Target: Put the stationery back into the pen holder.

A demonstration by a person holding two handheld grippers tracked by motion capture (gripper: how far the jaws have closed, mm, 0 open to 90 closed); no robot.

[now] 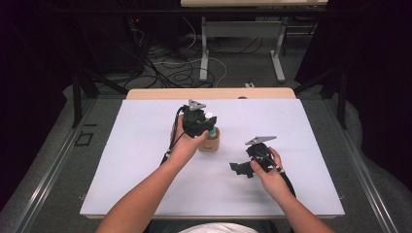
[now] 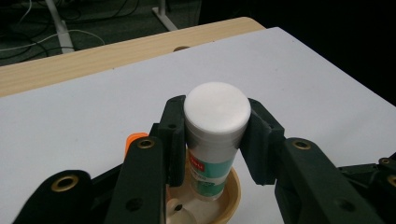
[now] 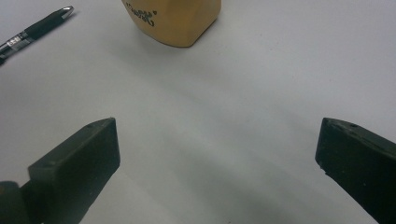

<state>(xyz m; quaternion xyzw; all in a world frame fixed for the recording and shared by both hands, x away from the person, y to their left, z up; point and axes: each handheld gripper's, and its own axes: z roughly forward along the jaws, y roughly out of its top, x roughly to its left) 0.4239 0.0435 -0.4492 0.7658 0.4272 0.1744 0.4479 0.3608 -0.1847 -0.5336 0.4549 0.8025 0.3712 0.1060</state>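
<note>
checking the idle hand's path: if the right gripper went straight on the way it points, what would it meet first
Probably the tan holder: ahead of the right gripper, whose jaws stand wide apart, lies bare white table up to it. The black pen lies off to the side.

A holder (image 1: 211, 141) stands on the worktop (image 1: 141, 160) a little left of its middle, nearer the far edge than the near one. A tube (image 2: 215, 135) stands upright in it, its foot inside the rim, with the left tongs (image 2: 217, 140) closed around its upper part from both sides. The right tongs (image 1: 241, 169) rest to the right of the holder and nearer the near edge, well apart from it (their jaws spread over bare worktop). A pen (image 3: 35, 29) lies on the worktop, off to one side of the holder.
</note>
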